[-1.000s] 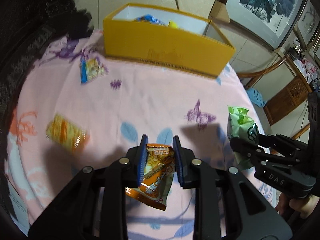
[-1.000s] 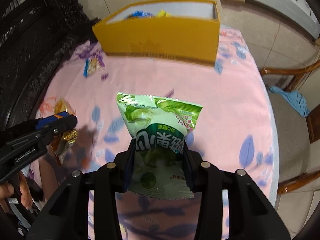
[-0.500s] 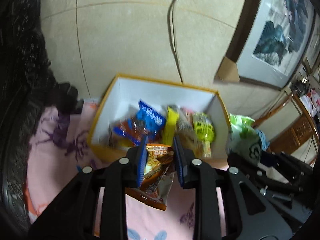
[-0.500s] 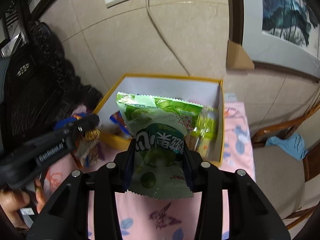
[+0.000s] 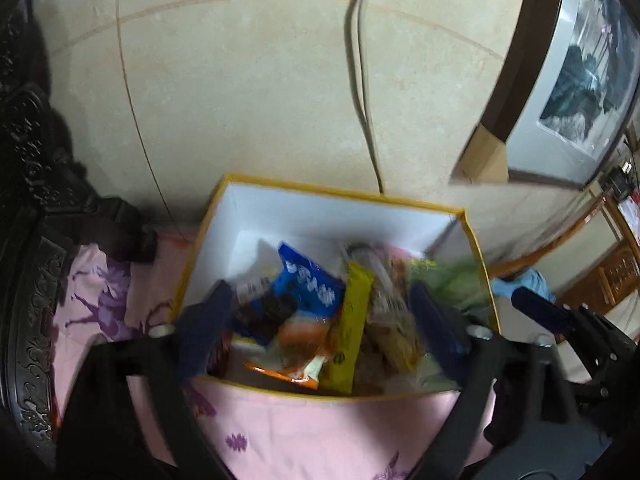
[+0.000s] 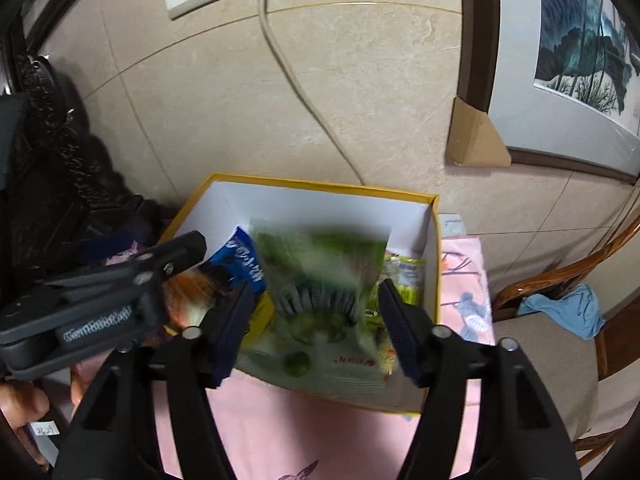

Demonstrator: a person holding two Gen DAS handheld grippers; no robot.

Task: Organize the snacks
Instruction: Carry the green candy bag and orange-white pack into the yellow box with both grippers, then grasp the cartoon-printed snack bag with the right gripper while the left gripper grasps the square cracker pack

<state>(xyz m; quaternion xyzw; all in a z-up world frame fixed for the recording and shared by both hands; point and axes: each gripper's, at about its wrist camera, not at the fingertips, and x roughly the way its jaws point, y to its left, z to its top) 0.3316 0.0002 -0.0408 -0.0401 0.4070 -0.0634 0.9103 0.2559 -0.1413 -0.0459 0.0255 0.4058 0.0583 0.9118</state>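
Note:
A yellow box (image 5: 244, 180) with white inner walls stands on the pink tablecloth (image 5: 320, 432) against the wall and holds several snack packets. My left gripper (image 5: 324, 320) is open over the box; the orange snack packet (image 5: 296, 340) lies blurred between its spread fingers, inside the box. My right gripper (image 6: 316, 316) is open over the same box (image 6: 320, 182); the green snack bag (image 6: 320, 280), blurred, sits in the box between its fingers. A blue packet (image 5: 308, 280) and a yellow bar (image 5: 352, 320) lie in the box too.
The tiled wall with a socket and cable (image 6: 280, 60) is right behind the box. Dark carved furniture (image 5: 28, 200) stands at the left. A wooden chair (image 6: 560, 320) with a blue cloth stands at the right. A framed picture (image 6: 580, 40) leans on the wall.
Both grippers have opened over the box. The orange packet and the green bag have left the jaws and dropped into the box.

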